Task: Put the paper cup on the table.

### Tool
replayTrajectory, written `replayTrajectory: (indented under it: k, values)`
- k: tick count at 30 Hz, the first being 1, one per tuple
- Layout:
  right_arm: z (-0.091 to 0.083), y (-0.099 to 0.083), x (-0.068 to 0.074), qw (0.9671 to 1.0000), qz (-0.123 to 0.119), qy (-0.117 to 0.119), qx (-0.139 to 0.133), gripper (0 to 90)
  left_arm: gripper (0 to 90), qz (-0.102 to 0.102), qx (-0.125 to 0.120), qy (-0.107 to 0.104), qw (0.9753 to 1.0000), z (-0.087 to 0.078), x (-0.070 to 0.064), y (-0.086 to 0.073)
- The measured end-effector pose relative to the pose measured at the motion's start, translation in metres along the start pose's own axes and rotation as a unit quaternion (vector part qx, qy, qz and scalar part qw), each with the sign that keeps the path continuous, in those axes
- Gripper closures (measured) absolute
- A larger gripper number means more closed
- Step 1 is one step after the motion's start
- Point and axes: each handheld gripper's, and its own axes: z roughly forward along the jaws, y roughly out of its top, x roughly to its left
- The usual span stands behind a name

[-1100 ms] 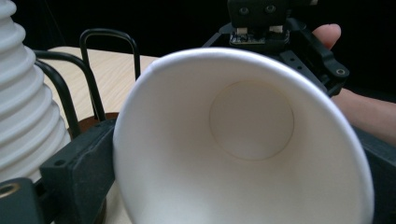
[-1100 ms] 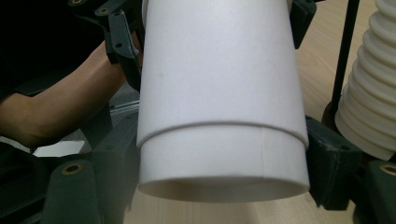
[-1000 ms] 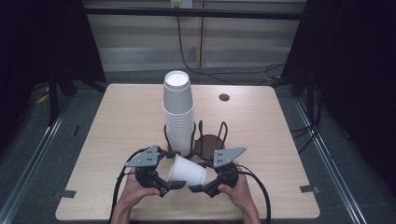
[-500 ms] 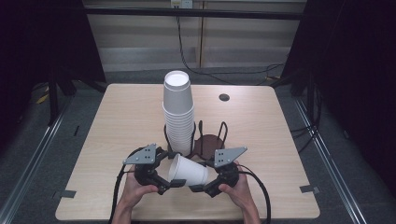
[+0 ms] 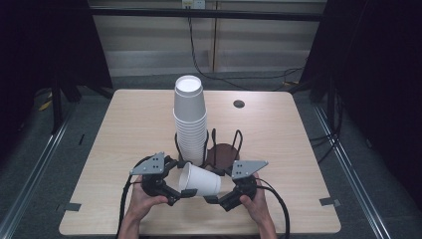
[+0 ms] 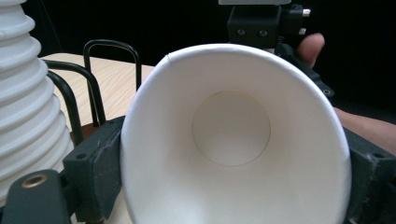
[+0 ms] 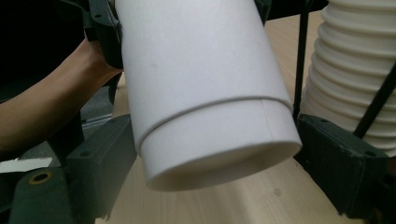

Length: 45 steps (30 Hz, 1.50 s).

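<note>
A single white paper cup (image 5: 200,179) lay on its side in the air just above the near edge of the table (image 5: 124,134), held between the two claws and just in front of the tall stack of cups (image 5: 190,122) standing in the black wire holder (image 5: 225,149). The left claw (image 5: 185,193) gripped the cup at its mouth end; in the left gripper view its jaws pressed the rim from both sides, open only to the cup's width. The right claw (image 5: 210,199) stood at the base end. In the right gripper view its jaws flanked the base with a gap showing on each side, so it appeared open and not yet gripping.

The step looked like a handover or a two-handed steadying of the cup. To do it well, the right claw should close gently on the base ring, the stiffest part, before the left lets go. The wall is thin and would crease under a hard squeeze. Both hands should keep clear of the stack, which stood close enough to be knocked.
</note>
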Motion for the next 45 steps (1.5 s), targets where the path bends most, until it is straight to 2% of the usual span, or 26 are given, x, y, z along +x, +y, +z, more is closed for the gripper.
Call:
replayTrajectory:
  k: [5,10,12,15,17,21,22,24,29,34,35,37,38,44,45]
  values:
    - [-0.006,-0.004,0.002,0.9994,-0.002,-0.028,-0.019,13.1,11.8,-0.002,0.001,0.012,0.9999,-0.005,0.002,0.001]
    - [-0.015,-0.009,0.003,0.9974,-0.001,-0.062,-0.037,13.0,11.9,-0.004,0.008,0.032,0.9995,-0.014,0.003,0.002]
    - [-0.018,-0.01,0.003,0.9969,-0.001,-0.067,-0.04,13.0,11.9,-0.005,0.007,0.036,0.9993,-0.016,0.003,0.002]
    - [-0.023,-0.012,0.004,0.9947,-0.004,-0.088,-0.052,12.9,11.9,-0.007,0.009,0.04,0.9991,-0.019,0.004,0.002]
    - [-0.025,-0.014,0.004,0.9918,-0.005,-0.112,-0.062,13.0,11.9,-0.005,0.015,0.046,0.9988,-0.021,0.005,0.002]
    - [-0.032,-0.022,0.004,0.9815,0.003,-0.167,-0.094,13.3,11.8,-0.004,0.024,0.056,0.9982,-0.028,0.005,0.002]
    - [-0.035,-0.025,0.004,0.9774,0.004,-0.185,-0.103,13.4,11.8,-0.005,0.023,0.055,0.9982,-0.028,0.005,0.002]
    - [-0.037,-0.029,0.004,0.973,0.005,-0.202,-0.112,13.4,11.6,-0.007,0.022,0.052,0.9984,-0.03,0.006,0.002]
    - [-0.042,-0.04,0.004,0.9565,0.012,-0.256,-0.14,13.4,11.6,-0.008,0.027,0.057,0.998,-0.035,0.007,0.001]
    - [-0.043,-0.05,0.004,0.9457,0.017,-0.286,-0.154,16.6,11.5,-0.006,0.038,0.067,0.997,-0.042,0.009,0.006]
    - [-0.043,-0.051,0.004,0.9422,0.01,-0.297,-0.154,17.9,11.4,-0.005,0.04,0.07,0.9968,-0.044,0.01,0.006]
    - [-0.042,-0.053,0.004,0.9405,0.009,-0.299,-0.161,17.1,11.4,-0.009,0.04,0.077,0.9962,-0.048,0.011,0.007]
    - [-0.041,-0.054,0.004,0.9383,0.007,-0.305,-0.163,17.2,11.4,-0.008,0.041,0.079,0.996,-0.05,0.013,0.007]
    - [-0.038,-0.06,0.002,0.935,0.0,-0.318,-0.157,13.6,11.4,-0.013,0.044,0.103,0.9936,-0.063,0.017,0.006]
    - [-0.038,-0.06,0.002,0.9342,0.002,-0.319,-0.159,13.4,11.4,-0.016,0.046,0.113,0.9923,-0.065,0.018,0.006]
